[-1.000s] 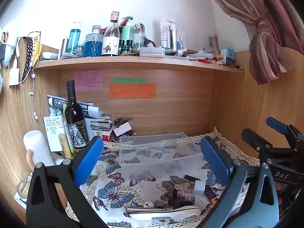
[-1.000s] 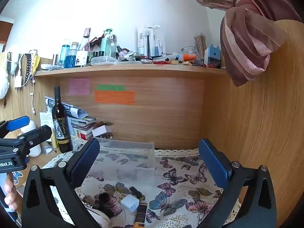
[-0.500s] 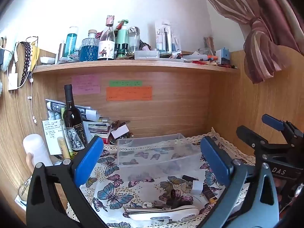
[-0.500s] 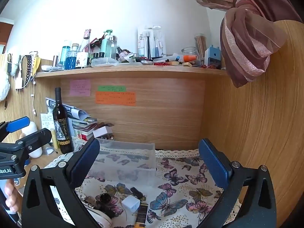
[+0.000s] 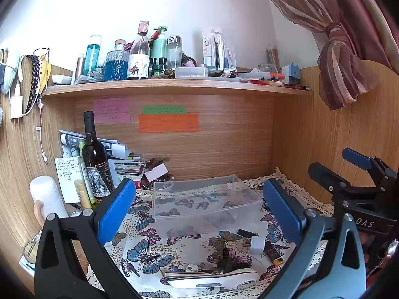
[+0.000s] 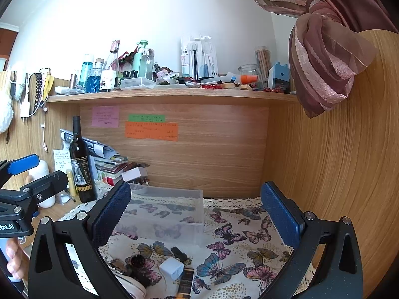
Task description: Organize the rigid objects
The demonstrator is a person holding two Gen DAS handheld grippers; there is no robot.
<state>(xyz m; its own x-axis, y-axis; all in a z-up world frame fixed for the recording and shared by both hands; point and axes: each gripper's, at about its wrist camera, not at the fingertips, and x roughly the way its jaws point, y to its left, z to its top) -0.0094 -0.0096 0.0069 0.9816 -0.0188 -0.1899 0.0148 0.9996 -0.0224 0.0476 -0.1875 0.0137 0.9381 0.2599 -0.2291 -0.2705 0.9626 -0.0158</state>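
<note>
An empty clear plastic bin (image 5: pixel 204 201) (image 6: pixel 164 211) sits on a butterfly-print cloth (image 5: pixel 147 251) (image 6: pixel 234 236). In front of it lie small rigid items: a white plug adapter (image 5: pixel 256 245) (image 6: pixel 171 269), a black-and-gold lighter (image 5: pixel 272 253) (image 6: pixel 185 282), a small black stick (image 5: pixel 245 233) (image 6: pixel 178 251), a black round cap (image 6: pixel 137 261), keys (image 5: pixel 199 267) and a white flat device (image 5: pixel 217 277). My left gripper (image 5: pixel 199 211) is open and empty above the items. My right gripper (image 6: pixel 197 214) is open and empty, to the right of the left one (image 6: pixel 25 189).
A dark wine bottle (image 5: pixel 96 159) (image 6: pixel 81 162), a white bottle (image 5: pixel 47 199) and stacked papers and booklets (image 5: pixel 124 164) stand at the back left. A shelf (image 5: pixel 174 84) above is crowded with bottles. Wooden walls (image 6: pixel 336 162) close the back and right; a curtain (image 6: pixel 324 62) hangs top right.
Both grippers have drawn back and risen slightly, so the bin and shelf sit a little lower and smaller in view. Both stay open and empty.
</note>
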